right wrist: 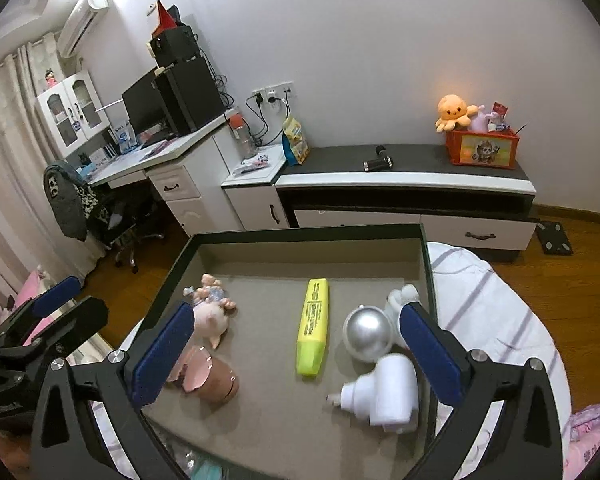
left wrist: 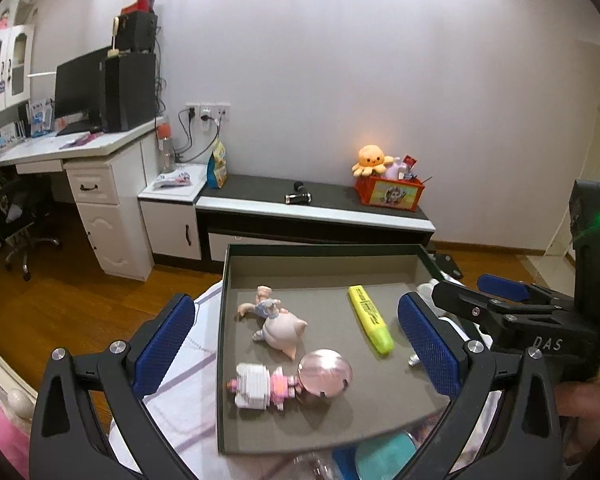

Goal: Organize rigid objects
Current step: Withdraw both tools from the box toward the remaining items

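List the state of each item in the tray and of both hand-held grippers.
left hand-held gripper: open, empty
right hand-held gripper: open, empty
yellow highlighter: capped, lying flat
pig figurine: on its side
white astronaut figure: lying down
pink block figure: lying down
tray: lidless

My right finger pad (right wrist: 164, 354) hides part of the pig figurine (right wrist: 212, 320). Below the tray (left wrist: 222, 360), a teal object (left wrist: 384, 456) is blurred and cut off.
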Tool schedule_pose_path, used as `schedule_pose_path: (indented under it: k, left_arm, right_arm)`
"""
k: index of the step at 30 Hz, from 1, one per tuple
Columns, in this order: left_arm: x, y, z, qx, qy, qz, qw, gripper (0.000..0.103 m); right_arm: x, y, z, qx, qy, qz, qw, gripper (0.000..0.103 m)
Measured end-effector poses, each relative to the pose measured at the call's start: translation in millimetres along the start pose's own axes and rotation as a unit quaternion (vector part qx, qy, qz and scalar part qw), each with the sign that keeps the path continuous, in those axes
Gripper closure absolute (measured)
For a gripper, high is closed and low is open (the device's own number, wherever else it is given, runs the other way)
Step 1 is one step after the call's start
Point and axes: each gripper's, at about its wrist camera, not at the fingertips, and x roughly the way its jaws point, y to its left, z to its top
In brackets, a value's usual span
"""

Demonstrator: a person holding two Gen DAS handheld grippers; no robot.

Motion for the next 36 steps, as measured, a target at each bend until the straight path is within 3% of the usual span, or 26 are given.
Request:
schedule_pose_path:
  k: [10,19,28,36]
  left_arm:
    - [-69,-8,-18,-0.005,-0.024,0.010,0.9996,0.000]
    - [-120,-7,-51,-0.019,-0.030,0.013,0.9993,0.000]
    - [-141,-9,-92,-0.030,-0.008,0.015,0.9994,0.000]
    - [-143,-17,-122,-0.042,0.016,0.008,0.9989,0.000]
  right_arm:
    - [-57,13,-20,-0.002,-0.028,0.001,1.000,0.000]
    - [-116,20,-61,-0.010,-0.047,-0.011,0.999,0.000]
    - [-148,15,-111,-0.009,-0.038,-0.025,0.999,0.000]
    - [-149,8,-139,-0.003,-0.014,-0.029,0.999,0.000]
